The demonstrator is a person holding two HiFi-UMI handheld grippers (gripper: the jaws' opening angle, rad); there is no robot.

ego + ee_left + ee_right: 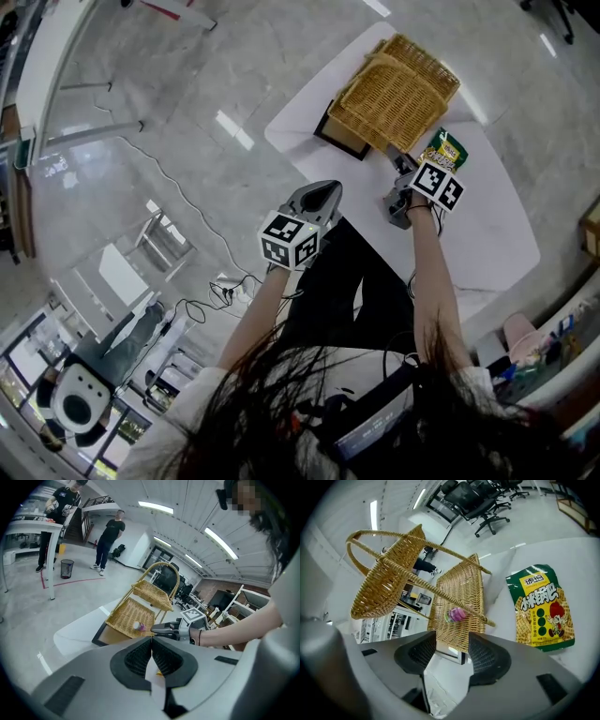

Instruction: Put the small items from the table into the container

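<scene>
1. The right tongs gape empty in front of the basket; the left tongs are pressed together on nothing.
2. A pink item lies in the basket (one delivery seemingly done).
3. Likely next: the snack bag, on the surface beside the basket, needs a wide grasp.

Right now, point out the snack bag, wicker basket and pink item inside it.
snack bag [541, 606], right gripper view, printed front.
wicker basket [461, 587], right gripper view, woven floor.
pink item [456, 614], right gripper view, its middle.
</scene>
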